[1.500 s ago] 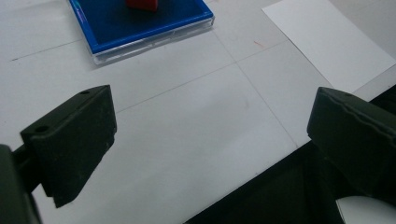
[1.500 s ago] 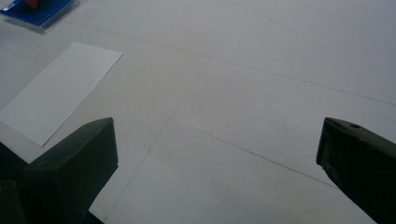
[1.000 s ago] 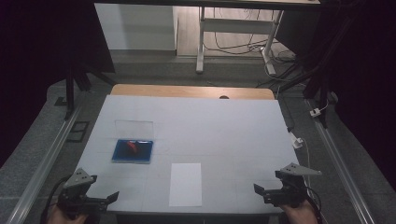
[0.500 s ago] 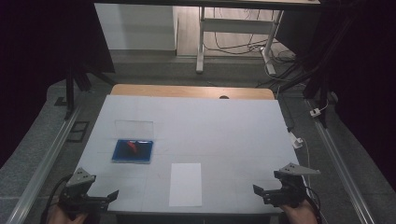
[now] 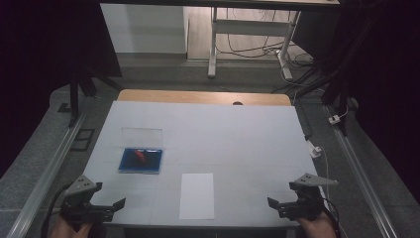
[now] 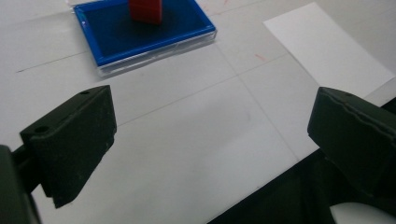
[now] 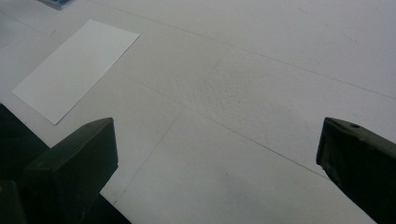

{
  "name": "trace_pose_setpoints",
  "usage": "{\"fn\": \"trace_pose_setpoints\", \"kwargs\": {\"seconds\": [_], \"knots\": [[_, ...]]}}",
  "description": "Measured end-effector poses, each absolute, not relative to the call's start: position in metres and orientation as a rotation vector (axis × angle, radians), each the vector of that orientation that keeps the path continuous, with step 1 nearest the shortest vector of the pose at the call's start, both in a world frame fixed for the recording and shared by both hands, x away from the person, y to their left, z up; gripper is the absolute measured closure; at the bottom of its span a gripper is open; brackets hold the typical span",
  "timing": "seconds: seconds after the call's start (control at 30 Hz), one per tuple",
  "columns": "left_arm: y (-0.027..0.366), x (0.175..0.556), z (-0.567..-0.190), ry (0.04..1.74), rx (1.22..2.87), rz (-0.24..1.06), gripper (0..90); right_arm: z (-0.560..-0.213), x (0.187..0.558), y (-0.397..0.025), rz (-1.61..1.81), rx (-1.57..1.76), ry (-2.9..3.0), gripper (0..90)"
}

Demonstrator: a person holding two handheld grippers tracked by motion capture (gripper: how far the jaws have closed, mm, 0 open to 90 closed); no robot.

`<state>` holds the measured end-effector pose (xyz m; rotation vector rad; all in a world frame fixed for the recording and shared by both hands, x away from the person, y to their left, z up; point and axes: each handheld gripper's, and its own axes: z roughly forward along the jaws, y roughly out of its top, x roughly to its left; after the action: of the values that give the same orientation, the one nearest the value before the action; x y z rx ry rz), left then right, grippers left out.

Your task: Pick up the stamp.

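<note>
White rectangular paper sheet (image 5: 197, 195) lies flat at the near edge of the table, between the two grippers and touching neither. Left gripper (image 5: 118, 203) hovers at the near left corner, jaws spread wide with nothing between them; in the left gripper view bare tabletop shows in the gap, with the sheet's corner (image 6: 327, 46) up to the right. Right gripper (image 5: 271, 202) sits at the near right corner, its jaws equally wide and empty, the sheet (image 7: 74, 67) off to its left. Beyond the left gripper rests a shallow blue tray with a clear plastic rim (image 5: 130, 167), holding a small red block (image 5: 139, 155). Just behind the tray lies a clear flat lid (image 5: 142, 136). Nothing lies between either gripper and the sheet on the white table (image 5: 237, 139).
</note>
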<state>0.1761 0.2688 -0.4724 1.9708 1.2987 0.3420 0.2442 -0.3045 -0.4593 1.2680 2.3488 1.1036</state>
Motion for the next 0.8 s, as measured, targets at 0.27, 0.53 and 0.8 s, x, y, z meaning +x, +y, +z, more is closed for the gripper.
{"fn": "trace_pose_setpoints", "kwargs": {"seconds": [0.27, 0.53, 0.8], "knots": [[0.266, 0.186, -0.473, 1.258, 2.017, 0.411, 1.2, -0.460, 0.245, -0.304, 1.096, 1.266, 2.362, 0.0], [0.261, 0.200, -0.472, 1.260, 1.980, 0.390, 0.2, -0.460, 0.245, -0.303, 1.094, 1.263, 2.369, 0.0], [0.259, 0.215, -0.473, 1.273, 1.979, 0.394, 0.3, -0.460, 0.245, -0.303, 1.096, 1.260, 2.372, 0.0]]}}
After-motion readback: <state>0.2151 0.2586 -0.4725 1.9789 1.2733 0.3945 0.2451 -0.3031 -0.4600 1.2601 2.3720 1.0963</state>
